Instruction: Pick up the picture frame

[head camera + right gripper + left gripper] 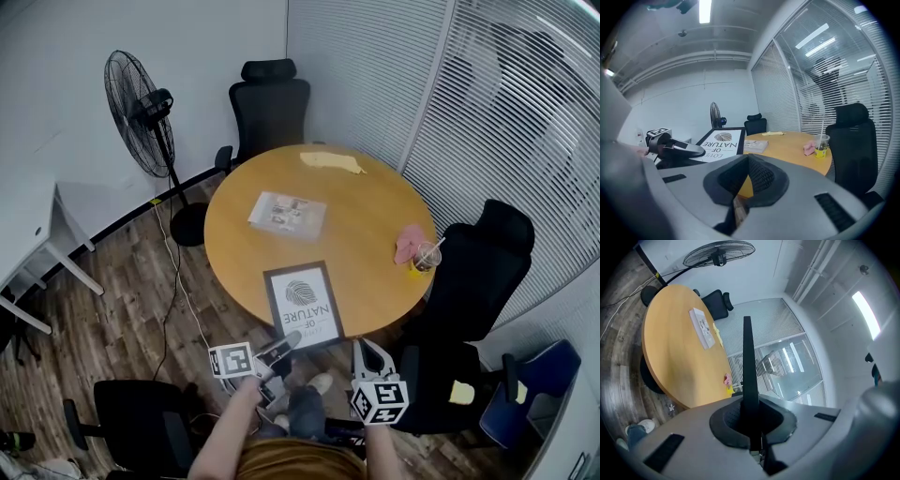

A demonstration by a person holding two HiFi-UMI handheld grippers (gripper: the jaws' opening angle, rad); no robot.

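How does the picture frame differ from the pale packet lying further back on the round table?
The picture frame has a dark border and lettering; the packet is pale with small pictures. The frame sits at the near edge of the table, its corner clamped in the left gripper; the packet lies nearer the middle, untouched. The frame looks larger. Both are flat rectangles.

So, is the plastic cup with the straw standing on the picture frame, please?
No, the plastic cup stands on the table itself, apart from the picture frame.
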